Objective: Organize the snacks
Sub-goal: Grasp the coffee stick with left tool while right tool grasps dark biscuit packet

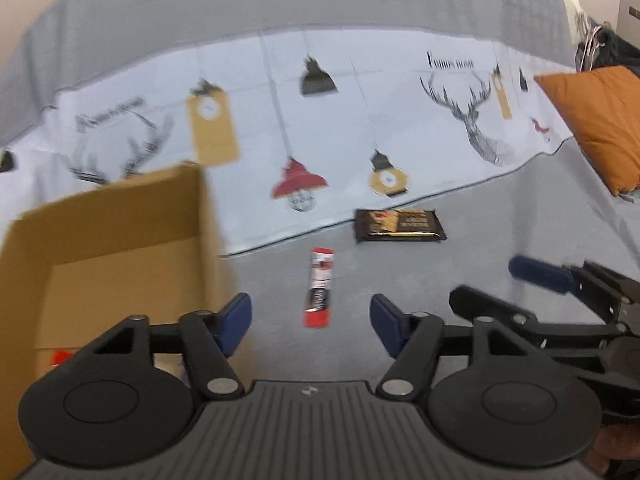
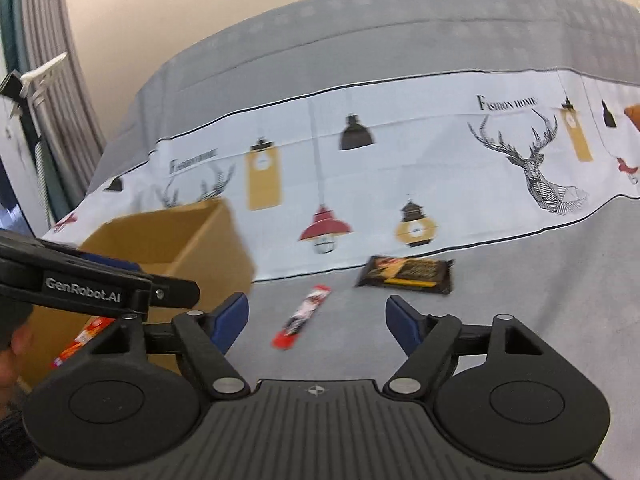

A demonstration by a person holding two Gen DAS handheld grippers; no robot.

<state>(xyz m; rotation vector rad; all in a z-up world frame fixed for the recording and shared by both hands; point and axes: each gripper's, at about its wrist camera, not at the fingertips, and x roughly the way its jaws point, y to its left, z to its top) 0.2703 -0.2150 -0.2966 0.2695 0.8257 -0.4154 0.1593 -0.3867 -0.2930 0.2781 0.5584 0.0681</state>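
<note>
Ahead, red snack stick (image 1: 318, 292) beyond both grippers' parted, empty jaws, untouched.

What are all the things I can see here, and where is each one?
Cardboard box: one, brown, open, on the left of the bed.
Red packets in box: at least one, red, inside the box; blurred.
Stick snack: one, red and white, on the grey cover ahead of the grippers.
Flat snack pack: one, black and gold, beyond the stick.
Printed sheet: one, white with deer and lamps, across the bed.
Cushion: one, orange, far right.
Left gripper: one, black with blue pads, open, empty.
Right gripper: one, black with blue pads, open, empty.
</note>
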